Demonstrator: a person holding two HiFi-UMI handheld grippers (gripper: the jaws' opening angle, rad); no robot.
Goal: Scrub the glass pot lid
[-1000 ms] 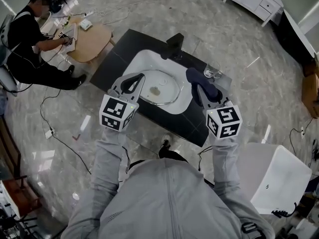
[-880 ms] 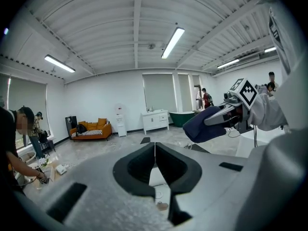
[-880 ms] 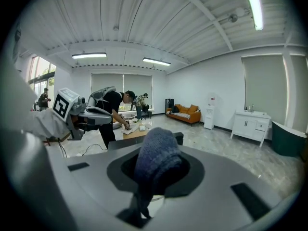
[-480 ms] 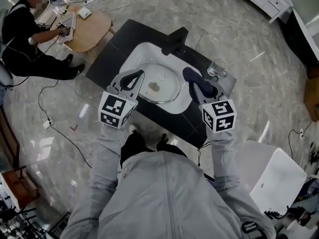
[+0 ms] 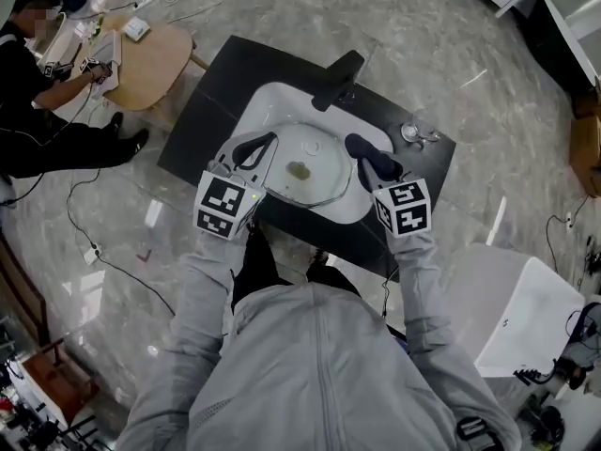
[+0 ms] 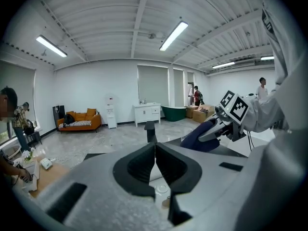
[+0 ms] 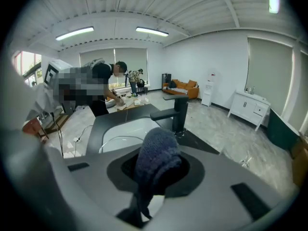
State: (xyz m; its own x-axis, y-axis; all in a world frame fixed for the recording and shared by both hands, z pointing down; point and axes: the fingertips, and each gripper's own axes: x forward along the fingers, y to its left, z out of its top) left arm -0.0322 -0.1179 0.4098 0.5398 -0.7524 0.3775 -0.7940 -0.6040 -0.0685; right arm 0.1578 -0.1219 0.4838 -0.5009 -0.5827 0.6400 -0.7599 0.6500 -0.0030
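Your right gripper (image 5: 379,171) has drawn in toward the sink (image 5: 269,101): this looks like the approach, with scrubbing not yet begun.
Your left gripper (image 5: 263,145), jaws pressed together on nothing, hangs over the basin's left side. The glass pot lid (image 5: 306,163) lies flat just to its right. Your right gripper pinches a dark blue cloth (image 5: 369,157), with the lid just to its left. Next, probably steady the lid and lower the cloth onto the glass.

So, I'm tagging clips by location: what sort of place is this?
Probably an open workroom or lab, not a kitchen: a freestanding sink on marble floor, loose cables, a sofa by the wall.
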